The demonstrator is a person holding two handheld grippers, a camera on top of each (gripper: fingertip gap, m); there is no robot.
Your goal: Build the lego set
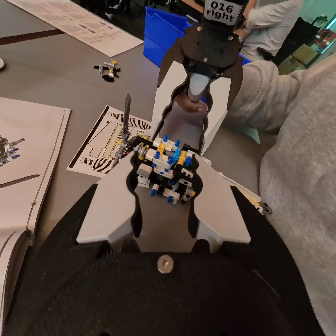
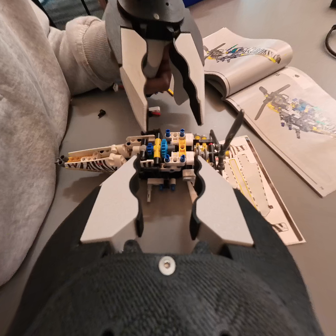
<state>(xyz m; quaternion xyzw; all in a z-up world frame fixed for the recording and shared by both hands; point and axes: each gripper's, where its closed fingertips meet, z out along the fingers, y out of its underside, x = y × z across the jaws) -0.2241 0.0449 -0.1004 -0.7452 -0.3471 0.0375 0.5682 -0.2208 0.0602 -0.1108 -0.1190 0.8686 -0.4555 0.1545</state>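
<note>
The lego model (image 1: 163, 160), a small plane with white, yellow, blue and black parts, stands on the grey table. In the right wrist view (image 2: 169, 151) its zebra-striped tail (image 2: 91, 163) points left and its dark propeller blade (image 2: 232, 127) sticks up at the right. My left gripper (image 1: 163, 157) is open, fingers on either side of the model's body; from the other side (image 2: 171, 127) it sits tilted just over the model's far edge. My right gripper (image 2: 166, 159) is open, its fingers flanking the body from the opposite side (image 1: 177, 146). Neither holds a loose piece.
An open instruction booklet (image 2: 281, 118) and a sticker sheet (image 2: 254, 181) lie beside the model. Loose small parts (image 1: 109, 70) sit farther off; others (image 2: 154, 110) lie near a grey sleeve (image 2: 27, 109). A white box (image 1: 169, 91) and blue bin (image 1: 163, 36) stand behind. My two grippers' fingertips are within a few centimetres of each other.
</note>
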